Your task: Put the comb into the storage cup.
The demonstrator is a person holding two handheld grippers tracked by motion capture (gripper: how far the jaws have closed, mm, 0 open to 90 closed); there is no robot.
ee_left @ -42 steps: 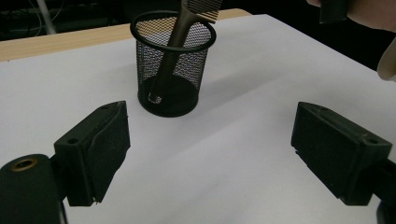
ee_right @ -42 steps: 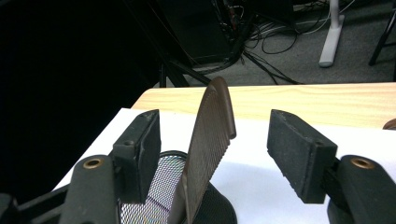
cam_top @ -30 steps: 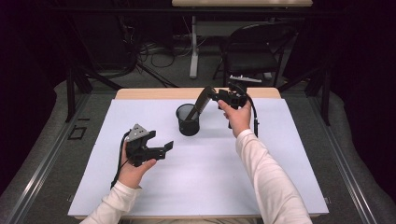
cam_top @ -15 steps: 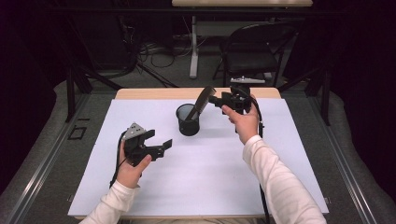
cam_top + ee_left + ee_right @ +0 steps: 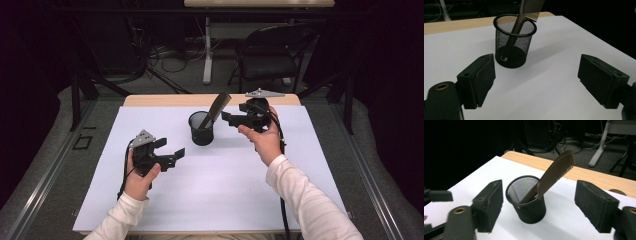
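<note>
A black mesh cup [image 5: 201, 128] stands on the white sheet toward the back of the table. A brown comb [image 5: 216, 109] leans in it, handle down, teeth end up and to the right. My right gripper [image 5: 229, 119] hovers just right of the cup, open, pointing at it with nothing between its jaws. In the right gripper view the cup [image 5: 527, 202] and comb [image 5: 554, 175] sit between the spread jaws of the right gripper [image 5: 541, 203]. My left gripper [image 5: 170, 148] is open and empty, lower left of the cup. The left gripper [image 5: 536, 75] faces the cup [image 5: 514, 42] and comb [image 5: 524, 15].
The white sheet [image 5: 215, 185] covers most of the table, leaving a wooden strip [image 5: 165, 100] along the far edge. A dark chair [image 5: 270, 55] and floor cables [image 5: 165, 55] lie beyond the table. Black frame rails [image 5: 75, 95] stand at the left.
My right gripper has drawn back a little to the right, away from the comb's top end. The left gripper has drifted slightly left. Comb and cup stay put.
</note>
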